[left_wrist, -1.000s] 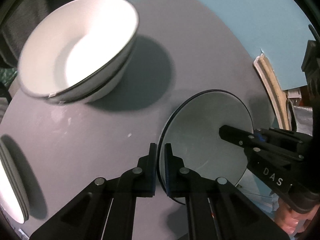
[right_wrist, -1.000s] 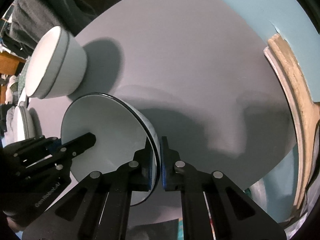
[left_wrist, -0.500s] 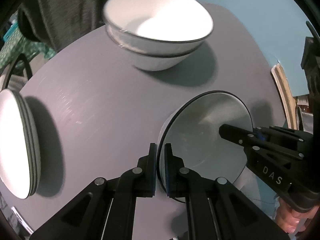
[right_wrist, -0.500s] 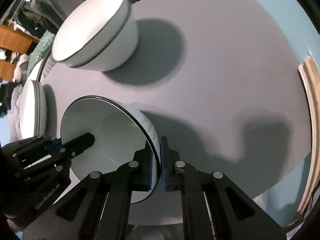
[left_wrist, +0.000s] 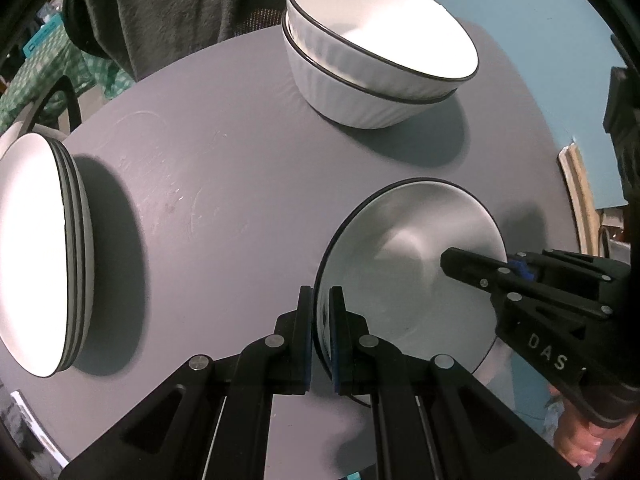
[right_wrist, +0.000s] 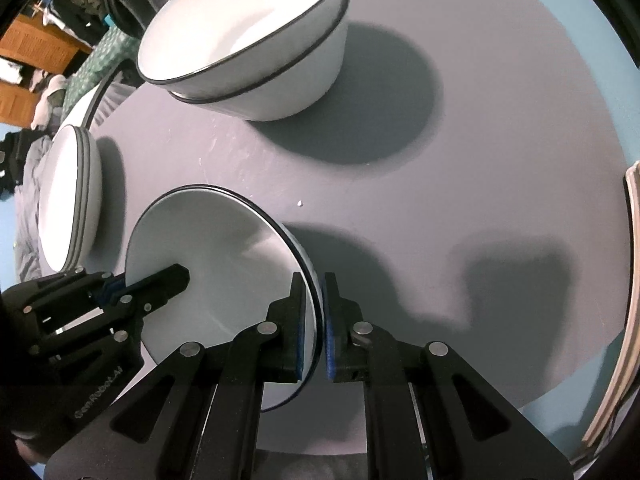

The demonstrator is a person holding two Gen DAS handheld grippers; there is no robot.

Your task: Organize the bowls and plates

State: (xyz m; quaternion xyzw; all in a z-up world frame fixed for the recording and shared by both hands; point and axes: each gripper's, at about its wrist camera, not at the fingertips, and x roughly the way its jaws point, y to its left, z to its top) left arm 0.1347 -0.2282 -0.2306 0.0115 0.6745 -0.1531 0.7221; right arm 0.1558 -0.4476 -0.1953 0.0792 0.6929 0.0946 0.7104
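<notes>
clamped at opposite rims by both tongs, left tongs [left_wrist: 320, 332] and right tongs [right_wrist: 316, 320], the plate [left_wrist: 408, 272] is held with the plate stack [left_wrist: 36, 256] at nine o'clock, nearer the left.

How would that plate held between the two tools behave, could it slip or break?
The plate looks rigid, glazed ceramic, so probably slippery: the left tool and right tool each pinch only its thin rim. It seems fairly heavy for such narrow grips, and would likely chip if dropped on the table.

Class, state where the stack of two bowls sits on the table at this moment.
The stacked bowls stand at the far side of the grey table, beyond the held plate, with the plate stack off to the left.
</notes>
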